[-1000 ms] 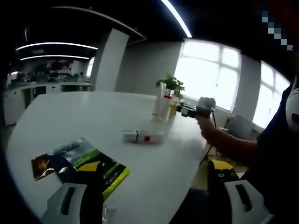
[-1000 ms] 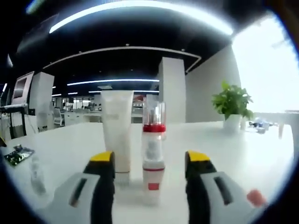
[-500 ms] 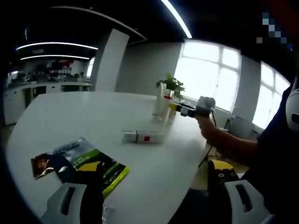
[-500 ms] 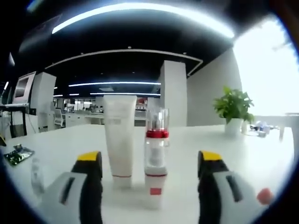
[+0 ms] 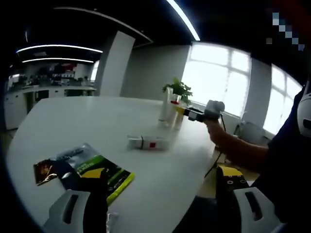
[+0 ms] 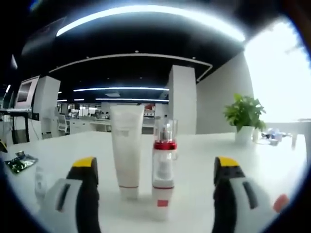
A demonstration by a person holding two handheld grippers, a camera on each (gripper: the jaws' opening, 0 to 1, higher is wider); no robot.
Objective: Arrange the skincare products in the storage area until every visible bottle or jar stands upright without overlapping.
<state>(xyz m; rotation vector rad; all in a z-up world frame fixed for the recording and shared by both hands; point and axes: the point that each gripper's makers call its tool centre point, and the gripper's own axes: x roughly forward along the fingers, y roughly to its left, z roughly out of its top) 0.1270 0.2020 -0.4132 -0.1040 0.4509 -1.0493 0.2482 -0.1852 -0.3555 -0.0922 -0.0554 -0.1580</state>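
My right claw (image 6: 152, 194) has spread its jaws wide and backed off from the pump bottle (image 6: 164, 165), which now stands upright on the surface (image 6: 204, 160) beside the white tube (image 6: 126, 150), close but not overlapping. I judge that placement finished. The claw holds nothing and touches nothing. One boxed product (image 5: 148, 142) lies flat near the middle of the surface, so the arranging isn't over. My left claw (image 5: 160, 208) hangs wide and empty over the near edge, above the sachets (image 5: 92, 170).
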